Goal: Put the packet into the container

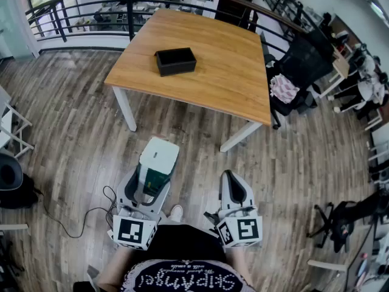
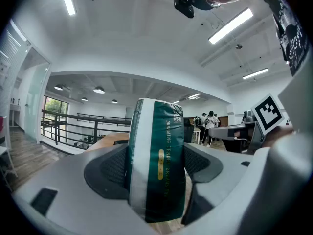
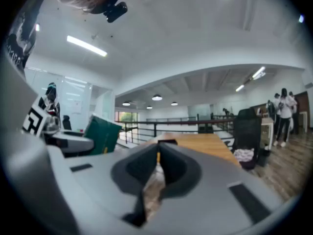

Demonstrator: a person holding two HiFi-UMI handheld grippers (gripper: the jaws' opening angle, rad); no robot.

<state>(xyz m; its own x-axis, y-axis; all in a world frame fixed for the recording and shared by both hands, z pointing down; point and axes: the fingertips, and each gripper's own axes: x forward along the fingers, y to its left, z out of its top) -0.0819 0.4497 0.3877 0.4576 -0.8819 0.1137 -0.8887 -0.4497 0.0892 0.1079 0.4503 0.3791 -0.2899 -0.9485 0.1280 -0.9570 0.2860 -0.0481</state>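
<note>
My left gripper point(image 1: 148, 187) clamps the packet point(image 1: 159, 157) with jaws wide; my right gripper point(image 1: 234, 190) is closed, empty. The container point(image 1: 175, 61) lies ahead near the table's point(image 1: 231, 72) left edge, left gripper nearer.

Head view looks steeply down, both gripper views look level along their jaws, all share table point(image 1: 206, 72)

Wood table point(image 1: 219, 59), plank floor point(image 1: 79, 139), blk railing point(image 1: 130, 14), ceiling strip lights point(image 2: 231, 25)

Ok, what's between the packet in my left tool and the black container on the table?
Between packet and container: bare wooden floor, then bare tabletop, seen in the head view.
</note>
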